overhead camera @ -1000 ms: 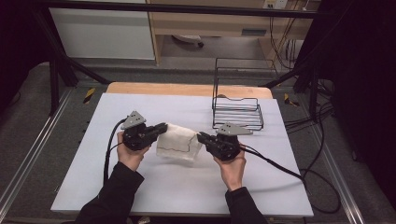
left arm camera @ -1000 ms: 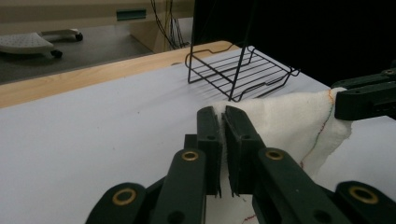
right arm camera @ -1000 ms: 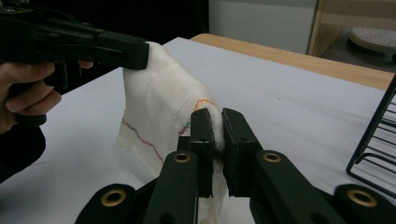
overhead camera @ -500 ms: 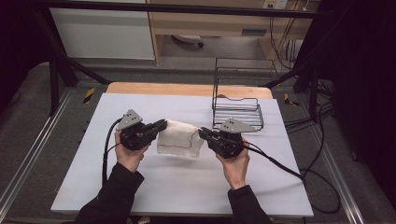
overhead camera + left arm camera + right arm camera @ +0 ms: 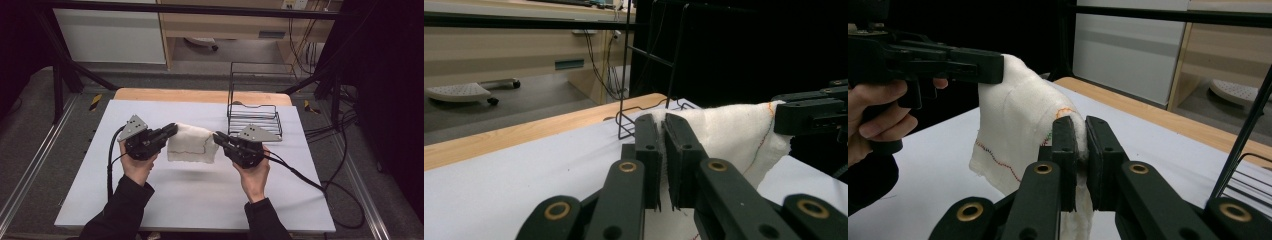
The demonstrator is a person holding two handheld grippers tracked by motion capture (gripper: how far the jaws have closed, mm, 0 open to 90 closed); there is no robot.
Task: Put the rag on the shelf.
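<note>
Keeping both sets of fingers clenched on the white cloth's (image 5: 191, 143) opposite edges, left gripper (image 5: 167, 132) and right gripper (image 5: 220, 138) should hold level above the bench (image 5: 200, 200), evenly taut.

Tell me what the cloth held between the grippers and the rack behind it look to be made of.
Cloth: seemingly soft woven cotton or gauze, matte white; it drapes and folds, with coloured stitching along its edges. Rack: thin black metal wire, probably coated; slim rigid rods with open gaps between them.
</note>
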